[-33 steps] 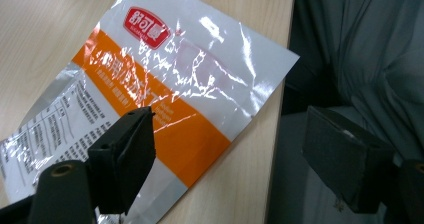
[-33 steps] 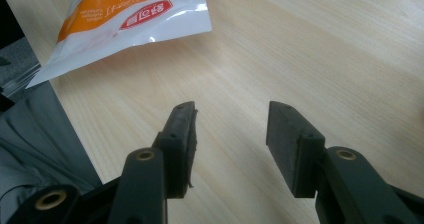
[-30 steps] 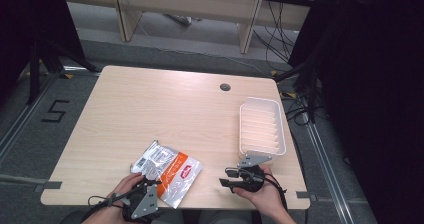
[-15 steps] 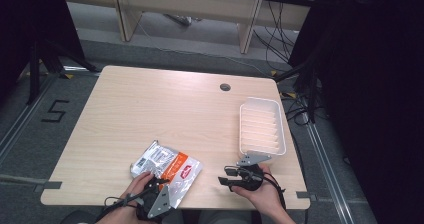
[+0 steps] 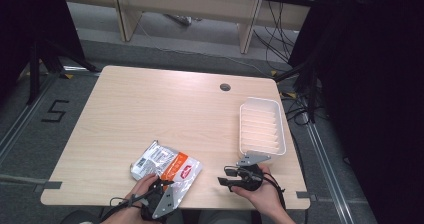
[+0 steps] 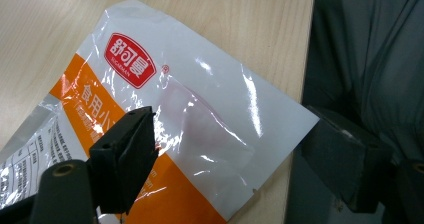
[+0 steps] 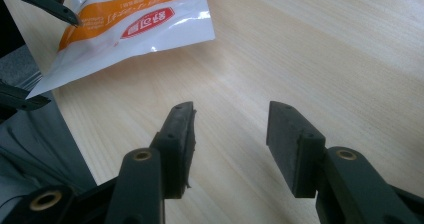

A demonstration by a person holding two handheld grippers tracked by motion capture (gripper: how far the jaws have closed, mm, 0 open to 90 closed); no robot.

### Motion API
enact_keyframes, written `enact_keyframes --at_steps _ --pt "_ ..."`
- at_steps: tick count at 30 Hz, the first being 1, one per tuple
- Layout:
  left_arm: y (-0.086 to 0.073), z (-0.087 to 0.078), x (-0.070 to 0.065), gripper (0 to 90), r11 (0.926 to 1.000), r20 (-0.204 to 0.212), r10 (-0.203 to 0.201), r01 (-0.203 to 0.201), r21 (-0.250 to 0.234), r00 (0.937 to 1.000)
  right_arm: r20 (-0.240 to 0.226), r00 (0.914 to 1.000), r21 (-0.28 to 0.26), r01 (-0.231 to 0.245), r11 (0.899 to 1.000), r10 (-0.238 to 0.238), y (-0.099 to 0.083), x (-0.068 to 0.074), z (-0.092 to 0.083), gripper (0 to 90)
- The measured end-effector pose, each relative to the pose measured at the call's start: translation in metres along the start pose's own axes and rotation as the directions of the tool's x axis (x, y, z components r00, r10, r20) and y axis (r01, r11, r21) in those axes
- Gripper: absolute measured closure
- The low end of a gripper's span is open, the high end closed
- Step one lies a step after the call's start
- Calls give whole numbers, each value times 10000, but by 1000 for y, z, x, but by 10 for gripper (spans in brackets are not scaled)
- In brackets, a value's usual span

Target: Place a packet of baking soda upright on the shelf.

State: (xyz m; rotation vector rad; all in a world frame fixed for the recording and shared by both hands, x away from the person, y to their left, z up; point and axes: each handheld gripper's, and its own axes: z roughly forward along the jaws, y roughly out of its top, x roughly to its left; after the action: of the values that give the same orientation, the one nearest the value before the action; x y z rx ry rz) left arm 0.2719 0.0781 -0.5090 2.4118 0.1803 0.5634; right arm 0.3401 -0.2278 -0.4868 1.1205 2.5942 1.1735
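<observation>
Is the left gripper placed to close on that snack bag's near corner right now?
Probably yes: the left gripper is open, its jaws either side of the bag corner that overhangs the table edge, nothing between.

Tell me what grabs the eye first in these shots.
The shiny white and orange packet lies at the table's near edge, its corner between the open jaws of the left gripper. To the right sits an empty white ridged tray. The right gripper hovers open over bare wood.
</observation>
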Motion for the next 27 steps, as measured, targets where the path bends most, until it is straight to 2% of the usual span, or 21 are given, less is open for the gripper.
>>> enact_keyframes --at_steps 1,3,4,7,10,14,17,21,22,23,26,27 --pt "0 0 0 222 9998 -33 -135 134 -134 9999 33 9999 -31 161 9999 -161 0 -1 0 547" --pt "1 -2 1 263 9993 7 -239 239 -270 9997 -39 9999 11 100 9999 -100 0 -1 0 548" --pt "1 -3 2 315 9988 -4 -340 339 -356 9994 -49 10000 62 -42 10000 42 0 0 -1 547" --pt "1 -5 5 403 9969 58 -674 676 -413 9977 -88 10000 35 23 10000 -22 0 -1 0 547" --pt "1 -6 5 481 9965 -62 -713 709 -438 9974 -57 10000 57 -38 10000 38 0 0 -1 547" --pt "2 -4 2 512 9996 -232 -283 282 -47 9993 -25 9999 28 134 9999 -134 0 -1 0 547" --pt "2 -1 -1 524 9998 -1 -28 28 185 10000 0 9999 -18 142 9999 -142 0 -1 1 547" --pt "2 0 -2 578 9997 -171 -53 57 244 9998 -21 9999 -10 140 9999 -140 0 -1 1 547" --pt "2 0 -2 578 9996 -99 -132 135 268 9999 -21 9999 -10 140 9999 -140 0 -1 1 547" --pt "2 -1 0 617 9989 21 -43 42 462 10000 -205 9997 9 154 9999 -154 0 -2 1 546" --pt "2 -1 0 699 9983 106 -364 359 457 9993 -34 9999 -4 130 9999 -130 0 -1 1 547" --pt "2 -1 0 699 9976 185 -511 502 471 9985 -34 9999 -4 130 9999 -130 0 -1 1 547"
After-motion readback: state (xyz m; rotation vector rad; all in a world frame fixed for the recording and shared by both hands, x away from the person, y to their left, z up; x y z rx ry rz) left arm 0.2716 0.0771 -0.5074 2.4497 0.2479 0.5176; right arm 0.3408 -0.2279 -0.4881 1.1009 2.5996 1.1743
